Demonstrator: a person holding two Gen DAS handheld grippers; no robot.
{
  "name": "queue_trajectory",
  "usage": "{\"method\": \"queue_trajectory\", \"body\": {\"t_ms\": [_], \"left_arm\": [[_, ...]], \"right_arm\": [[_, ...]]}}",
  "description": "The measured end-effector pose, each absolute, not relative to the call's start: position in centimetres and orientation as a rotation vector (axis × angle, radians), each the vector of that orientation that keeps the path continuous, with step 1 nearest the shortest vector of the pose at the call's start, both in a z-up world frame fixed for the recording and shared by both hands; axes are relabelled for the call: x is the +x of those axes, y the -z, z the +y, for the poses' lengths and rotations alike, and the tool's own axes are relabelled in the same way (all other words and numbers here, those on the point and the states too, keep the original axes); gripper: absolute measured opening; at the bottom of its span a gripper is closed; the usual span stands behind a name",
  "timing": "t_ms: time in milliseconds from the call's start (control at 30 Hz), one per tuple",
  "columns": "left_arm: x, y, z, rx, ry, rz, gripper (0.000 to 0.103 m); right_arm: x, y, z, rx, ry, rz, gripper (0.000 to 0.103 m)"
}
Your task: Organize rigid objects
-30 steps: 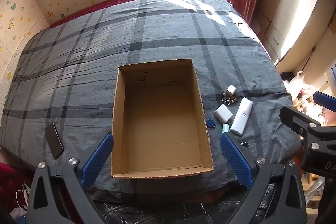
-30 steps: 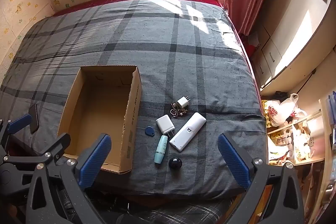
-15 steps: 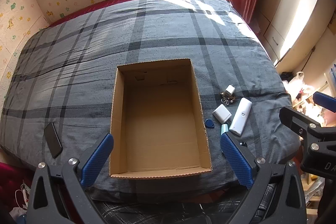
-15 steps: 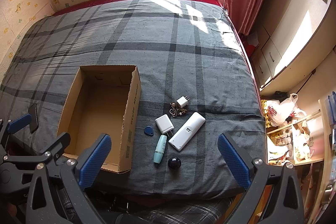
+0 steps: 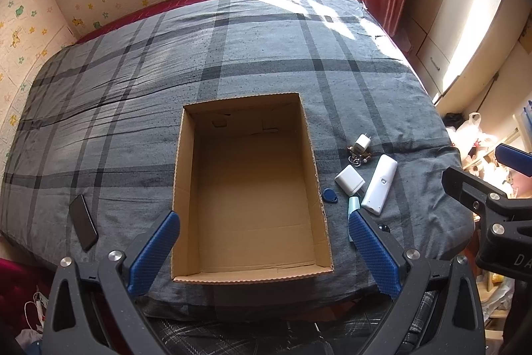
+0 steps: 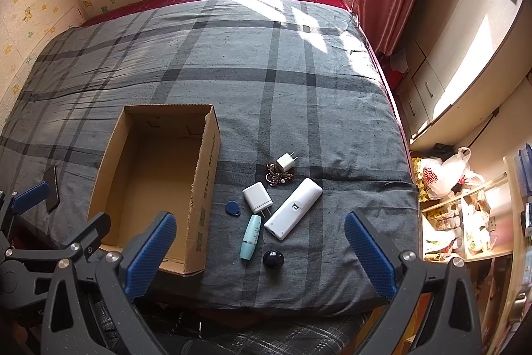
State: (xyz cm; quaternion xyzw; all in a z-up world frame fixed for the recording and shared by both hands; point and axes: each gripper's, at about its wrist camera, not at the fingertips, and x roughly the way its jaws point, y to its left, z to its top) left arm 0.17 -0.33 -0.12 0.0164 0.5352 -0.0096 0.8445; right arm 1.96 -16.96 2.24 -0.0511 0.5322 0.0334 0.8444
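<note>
Both tools, left [image 5: 262, 233] and right [image 6: 259, 233], are held wide apart and empty above the bed [image 6: 299, 88]. The white remote [image 6: 293, 209] is laid flat, its long axis slanted up-right in the right wrist view. The cardboard box [image 5: 186, 175] is set lengthwise away from the cameras.

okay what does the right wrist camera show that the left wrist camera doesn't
Only the right wrist view shows the teal tube whole, the dark round knob in full, and the printed outer side of the cardboard box.

Only the left wrist view looks straight down into the box, showing its whole bare floor, and shows the black phone unobstructed.

Both show the box, the white remote, the two white chargers, the blue key fob, the keyring and the plaid bedcover, with the right gripper and left gripper open.
</note>
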Motion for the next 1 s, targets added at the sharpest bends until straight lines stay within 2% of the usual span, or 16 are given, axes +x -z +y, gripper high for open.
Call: {"method": "queue_trajectory", "body": {"t_ms": [1000], "left_arm": [[0.7, 0.52, 0.43, 0.03, 0.009, 1.135, 0.103]], "right_arm": [[2.85, -1.73, -16.95, -0.098, -0.056, 1.141, 0.103]]}}
